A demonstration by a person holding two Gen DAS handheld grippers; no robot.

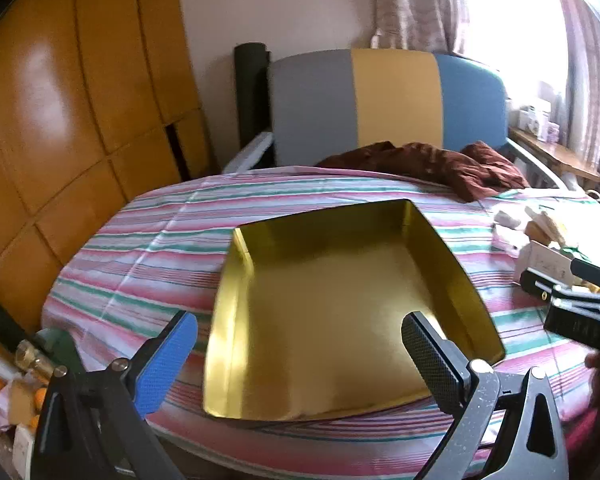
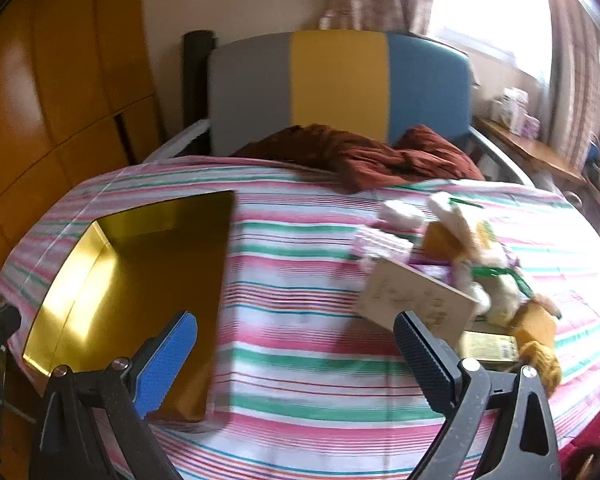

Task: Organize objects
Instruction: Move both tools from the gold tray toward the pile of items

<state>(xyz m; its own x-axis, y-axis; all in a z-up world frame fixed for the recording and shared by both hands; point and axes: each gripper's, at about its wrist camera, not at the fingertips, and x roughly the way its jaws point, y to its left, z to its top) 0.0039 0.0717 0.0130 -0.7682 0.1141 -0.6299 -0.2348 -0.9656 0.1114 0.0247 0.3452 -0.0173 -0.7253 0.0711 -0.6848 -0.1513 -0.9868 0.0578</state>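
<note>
Gold tray (image 1: 340, 280) on striped bed sheet (image 1: 148, 248), toy pile (image 2: 460, 256) nearby, left gripper (image 1: 300, 356) and right gripper (image 2: 296, 356) both wide apart, holding nothing

- Bedsheet (image 1: 148, 248): pink, green and white stripes.
- Tray (image 1: 340, 292): glossy gold inside.
- Headboard (image 1: 380, 100): grey, yellow and blue panels.
- Crumpled cloth (image 1: 440, 164): dark reddish-brown.
- Wardrobe (image 1: 60, 100): glossy amber-brown.
- Soft toy (image 2: 472, 240): cream, green ribbon.
- Card (image 2: 412, 296): tan.

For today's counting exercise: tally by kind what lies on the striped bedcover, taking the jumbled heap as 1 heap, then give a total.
Gold tray: 1
Dark red cloth: 1
Heap of small items: 1, too jumbled to count singly
Total: 3
</note>
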